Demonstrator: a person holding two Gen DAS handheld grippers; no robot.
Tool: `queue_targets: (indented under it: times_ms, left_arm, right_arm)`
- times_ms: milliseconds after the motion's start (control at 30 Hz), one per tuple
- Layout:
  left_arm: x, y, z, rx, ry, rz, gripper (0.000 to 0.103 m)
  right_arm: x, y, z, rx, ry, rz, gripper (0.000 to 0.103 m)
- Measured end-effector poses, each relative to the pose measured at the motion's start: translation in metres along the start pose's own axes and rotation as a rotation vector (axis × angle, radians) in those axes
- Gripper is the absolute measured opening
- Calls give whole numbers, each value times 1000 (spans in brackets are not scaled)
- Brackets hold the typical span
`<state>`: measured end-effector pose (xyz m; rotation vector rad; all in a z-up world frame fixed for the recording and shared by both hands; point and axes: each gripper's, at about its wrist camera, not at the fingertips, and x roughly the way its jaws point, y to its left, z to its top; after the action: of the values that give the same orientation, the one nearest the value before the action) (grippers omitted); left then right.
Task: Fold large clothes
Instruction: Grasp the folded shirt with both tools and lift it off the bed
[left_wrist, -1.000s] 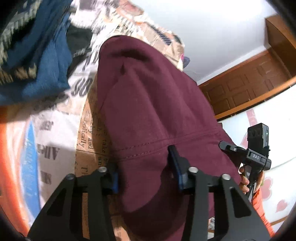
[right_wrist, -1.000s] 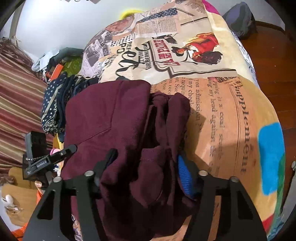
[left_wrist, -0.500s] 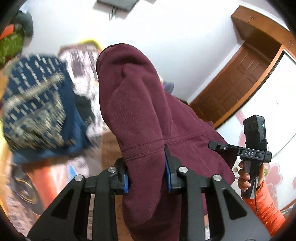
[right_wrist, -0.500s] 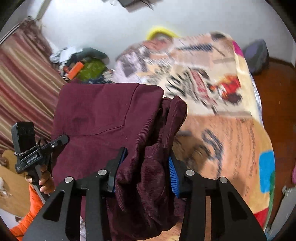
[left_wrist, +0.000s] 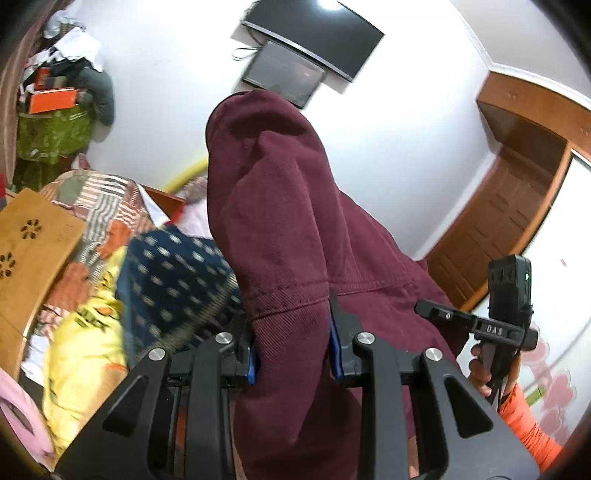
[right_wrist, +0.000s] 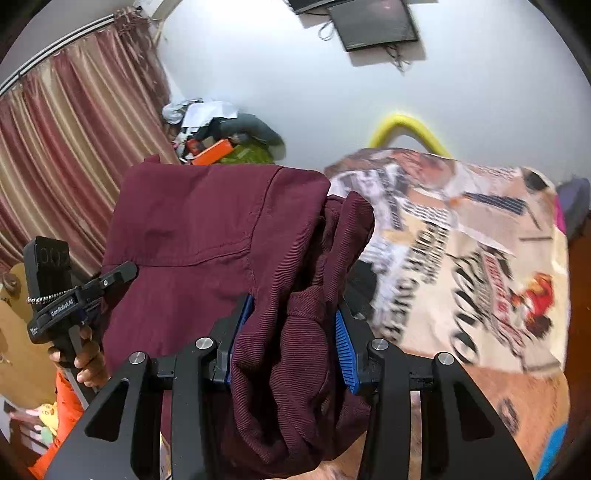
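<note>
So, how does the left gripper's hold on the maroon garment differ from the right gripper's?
The left gripper pinches a smooth, fairly flat fold beside a stitched seam; the right gripper clamps a thicker, bunched wad. The right gripper's jaws stand wider apart than the left gripper's. Both are shut on the same maroon garment, held up off the printed bedspread.

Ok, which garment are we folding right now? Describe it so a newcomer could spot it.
Look above the bed with the newspaper-print cover: the maroon garment hangs there, pinched between the blue-padded fingers of both grippers. It is plain dark red twill with stitched seams, unlike the navy dotted cloth and yellow fabric lying below.
</note>
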<state>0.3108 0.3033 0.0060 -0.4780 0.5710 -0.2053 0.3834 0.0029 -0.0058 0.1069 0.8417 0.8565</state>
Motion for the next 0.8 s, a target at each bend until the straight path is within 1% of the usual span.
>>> queue_targets:
  times_ms: [33, 133, 167, 200, 233, 333, 400, 467, 500, 567, 633, 700, 733, 800]
  left_arm:
    - [4, 13, 8, -9, 3, 8, 28]
    - [21, 46, 23, -29, 14, 35, 28]
    - [26, 54, 25, -32, 17, 45, 28]
    - [36, 67, 29, -40, 23, 61, 28]
    - [42, 76, 31, -46, 30, 76, 28]
    - [78, 114, 34, -82, 83, 145, 29]
    - [99, 134, 31, -95, 108, 186, 33]
    - [116, 153, 28, -96, 136, 228, 42]
    - [123, 160, 26, -101, 146, 244, 45]
    - [133, 172, 21, -120, 159, 251, 51]
    - [133, 181, 18, -170, 150, 219, 51]
    - [129, 181, 16, -188, 141, 204, 51]
    - [125, 178, 15, -179, 136, 225, 54]
    - [117, 170, 15, -152, 130, 279, 56]
  right_arm:
    - [5, 4, 2, -2, 0, 7, 39]
    - [43, 8, 14, 2, 7, 28, 39]
    - [62, 6, 17, 7, 15, 34, 39]
    - [68, 7, 18, 11, 19, 37, 38]
    - [88, 2, 21, 22, 30, 39, 38]
    - [124, -9, 24, 51, 58, 35, 38]
    - [155, -19, 23, 75, 89, 15, 39]
    - [182, -33, 18, 107, 113, 0, 40]
    - [187, -35, 17, 116, 114, -2, 41]
    - [196, -42, 15, 126, 105, -3, 44]
    - [196, -42, 16, 121, 96, -16, 46]
    - [194, -38, 17, 107, 94, -24, 50]
    - [190, -37, 16, 97, 97, -26, 52]
    - [187, -35, 17, 93, 104, -38, 56]
